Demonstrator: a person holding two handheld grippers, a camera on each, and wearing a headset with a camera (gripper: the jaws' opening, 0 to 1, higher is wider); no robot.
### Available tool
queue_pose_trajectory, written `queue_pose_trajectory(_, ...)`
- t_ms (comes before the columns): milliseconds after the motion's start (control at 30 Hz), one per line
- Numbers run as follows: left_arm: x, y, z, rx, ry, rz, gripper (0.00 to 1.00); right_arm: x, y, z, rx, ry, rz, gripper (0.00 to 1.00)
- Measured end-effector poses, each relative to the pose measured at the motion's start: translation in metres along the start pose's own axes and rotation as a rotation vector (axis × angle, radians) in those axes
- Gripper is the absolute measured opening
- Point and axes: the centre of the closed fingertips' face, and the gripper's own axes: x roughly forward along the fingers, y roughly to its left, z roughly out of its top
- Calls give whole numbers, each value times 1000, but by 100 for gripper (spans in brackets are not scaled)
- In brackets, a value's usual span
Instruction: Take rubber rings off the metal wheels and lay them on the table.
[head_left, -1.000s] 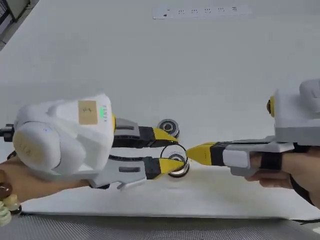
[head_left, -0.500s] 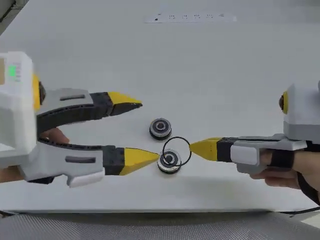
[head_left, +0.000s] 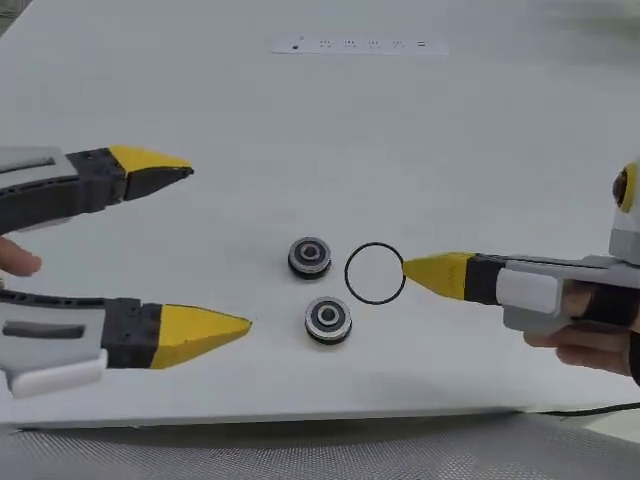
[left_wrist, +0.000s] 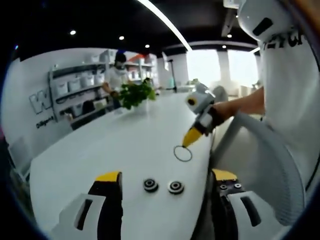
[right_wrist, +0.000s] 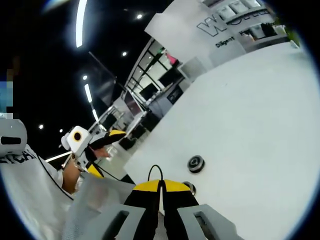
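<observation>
The right gripper (head_left: 408, 270), jaws fully closed, pinches the thin black rubber ring (head_left: 375, 272) by its edge, just beside two small round metal wheels (head_left: 309, 257) on the white table (head_left: 450, 130), while the left gripper (head_left: 220, 246) holds nothing, jaws spread wide.

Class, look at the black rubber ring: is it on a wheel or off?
Off. The ring is pinched at its edge by the shut right gripper, apart from the far wheel and the near wheel.
</observation>
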Motion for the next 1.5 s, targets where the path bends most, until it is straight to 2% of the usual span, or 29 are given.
queue_pose_trajectory(100,-10,4,-2,-10,-4,31,76,-2,6,3,-14,-4,-2,0)
queue_pose_trajectory(200,-21,8,-2,-22,-26,61,84,-3,12,5,-41,1,-16,0)
queue_pose_trajectory(433,-45,13,-12,-43,-20,114,93,-2,28,9,-67,-10,-10,0)
queue_pose_trajectory(533,-53,14,-19,-64,-14,144,100,1,37,11,-83,-10,1,0)
queue_pose_trajectory(700,-59,4,-22,-83,-34,125,100,8,49,12,-107,-12,9,0)
queue_pose_trajectory(867,-63,3,-38,-78,14,134,100,15,60,14,-129,-15,15,0)
queue_pose_trajectory(1067,-67,-1,-39,-102,-23,137,100,23,70,14,-151,-3,22,0)
queue_pose_trajectory(1267,-74,3,-48,-119,-25,144,100,37,73,13,-168,11,19,0)
queue_pose_trajectory(1500,-77,11,-58,-131,-9,156,100,54,71,9,-181,52,20,0)
